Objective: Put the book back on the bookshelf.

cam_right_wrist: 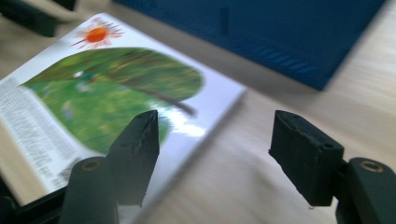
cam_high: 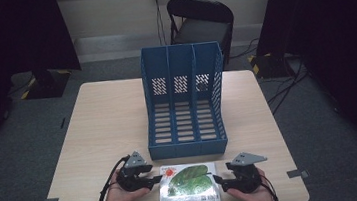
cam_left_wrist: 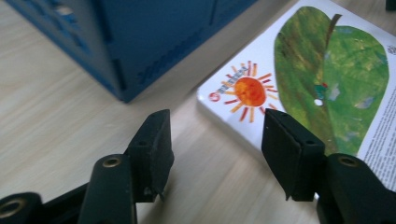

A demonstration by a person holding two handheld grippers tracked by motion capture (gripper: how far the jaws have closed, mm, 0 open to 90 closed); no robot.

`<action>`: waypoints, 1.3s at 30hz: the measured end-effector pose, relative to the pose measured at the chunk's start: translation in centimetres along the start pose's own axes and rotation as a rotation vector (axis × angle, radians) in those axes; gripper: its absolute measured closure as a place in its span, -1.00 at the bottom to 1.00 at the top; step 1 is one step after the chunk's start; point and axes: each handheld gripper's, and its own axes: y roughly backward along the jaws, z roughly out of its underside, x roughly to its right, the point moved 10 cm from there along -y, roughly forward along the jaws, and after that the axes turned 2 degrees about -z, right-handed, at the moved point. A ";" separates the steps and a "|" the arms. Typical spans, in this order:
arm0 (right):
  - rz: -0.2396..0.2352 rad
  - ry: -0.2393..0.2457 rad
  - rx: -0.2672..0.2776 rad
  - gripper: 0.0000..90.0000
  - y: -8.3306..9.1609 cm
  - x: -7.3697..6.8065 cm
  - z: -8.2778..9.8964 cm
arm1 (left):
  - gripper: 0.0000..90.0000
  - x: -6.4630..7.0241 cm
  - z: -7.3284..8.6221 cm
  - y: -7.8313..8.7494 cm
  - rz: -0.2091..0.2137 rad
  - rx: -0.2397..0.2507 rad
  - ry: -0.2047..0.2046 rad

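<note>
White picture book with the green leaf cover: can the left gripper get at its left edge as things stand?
Probably yes: the left gripper sits open beside the white picture book, bare wooden table between.

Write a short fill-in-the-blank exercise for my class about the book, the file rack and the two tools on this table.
1. The blue file rack has ____ compartments.
2. The book lies flat between the left tool and the ____ tool.
3. The book's cover shows a big green leaf and an orange ____.
4. Behind the table stands a black ____.

Missing words: three; right; sun; chair
</note>
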 end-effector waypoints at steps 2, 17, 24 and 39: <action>-0.027 0.016 -0.002 -0.28 -0.4 -0.9 0.0 | 0.01 0.4 -0.2 -0.4 0.005 -0.001 0.007; -0.098 0.069 -0.070 -0.33 -1.8 -3.2 0.9 | 0.18 -0.1 0.1 -0.8 0.047 -0.022 0.033; -0.117 0.083 -0.068 -0.41 -2.2 -3.8 0.7 | 0.02 -0.8 0.3 -0.7 0.051 -0.029 0.079; -0.184 0.094 -0.082 -0.42 -2.4 -4.9 0.9 | -0.16 -0.3 0.2 -1.0 0.040 -0.029 0.068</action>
